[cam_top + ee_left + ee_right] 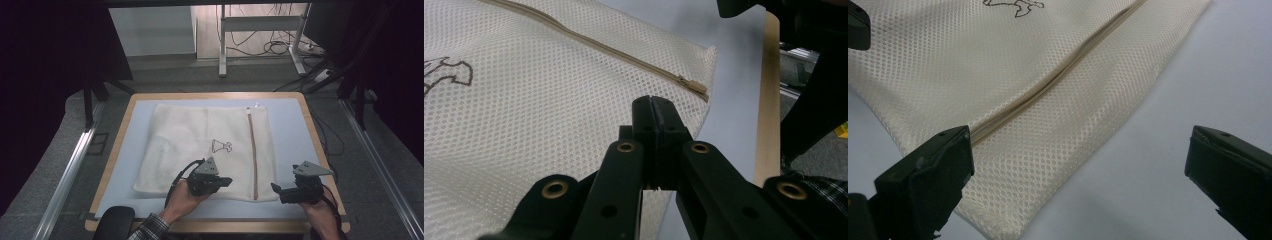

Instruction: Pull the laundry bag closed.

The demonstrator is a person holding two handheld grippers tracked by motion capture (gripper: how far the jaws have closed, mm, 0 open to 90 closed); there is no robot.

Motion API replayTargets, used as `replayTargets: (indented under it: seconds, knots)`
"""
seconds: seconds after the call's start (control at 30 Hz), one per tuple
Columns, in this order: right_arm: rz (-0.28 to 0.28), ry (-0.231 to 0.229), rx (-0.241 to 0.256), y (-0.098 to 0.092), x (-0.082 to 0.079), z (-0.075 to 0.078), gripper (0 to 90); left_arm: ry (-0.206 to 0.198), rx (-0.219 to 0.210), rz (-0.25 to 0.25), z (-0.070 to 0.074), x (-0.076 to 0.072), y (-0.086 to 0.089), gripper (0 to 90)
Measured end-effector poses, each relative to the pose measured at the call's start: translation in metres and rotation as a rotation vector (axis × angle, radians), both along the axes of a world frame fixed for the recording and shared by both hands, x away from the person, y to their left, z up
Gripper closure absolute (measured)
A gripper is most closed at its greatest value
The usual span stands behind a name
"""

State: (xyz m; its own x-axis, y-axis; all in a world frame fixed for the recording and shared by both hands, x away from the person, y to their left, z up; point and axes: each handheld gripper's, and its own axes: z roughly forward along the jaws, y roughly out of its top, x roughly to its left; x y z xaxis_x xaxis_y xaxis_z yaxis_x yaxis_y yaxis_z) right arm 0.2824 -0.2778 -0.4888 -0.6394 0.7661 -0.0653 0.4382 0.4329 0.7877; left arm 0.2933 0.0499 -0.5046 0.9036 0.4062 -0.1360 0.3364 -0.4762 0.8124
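We see a cream mesh laundry bag (200,150) lying flat on a pale blue mat (290,130) that covers a wooden-edged table (312,125). The bag takes up the middle of the mat, its near edge close to our side of the table. A beige zipper (253,155) runs along the bag near its right edge, from the far side toward us, and a small dark line drawing (221,146) is printed near the bag's centre. Our left gripper (227,182) hangs over the near part of the bag, just left of the zipper, pointing to the right. In the left gripper view its two black jaws are pressed together with nothing between them, their tips above the mesh and near the zipper's end (693,86), where the slider seems to sit, though we cannot tell this for sure. Our right gripper (276,190) is held over the bare mat just beside the bag's near right corner, pointing left toward it. In the right gripper view its jaws stand wide apart and hold nothing, with the bag's corner (998,227) and the near stretch of the zipper (1048,90) lying between and beyond them. The two grippers face each other across the zipper, near but not touching.
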Motion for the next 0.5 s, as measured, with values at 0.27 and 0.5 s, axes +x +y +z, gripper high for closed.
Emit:
replayTargets:
  seconds: [0.27, 0.5]
  knots:
    - [0.0, -0.001, -0.005, 0.0, 0.0, 0.0, 0.0, -0.016, 0.033, -0.021, -0.005, 0.001, -0.011, 89.7]
    - [0.007, 0.004, -0.014, 0.002, 0.001, -0.001, 0.0, -0.018, 0.052, -0.039, -0.011, 0.003, -0.022, 89.6]
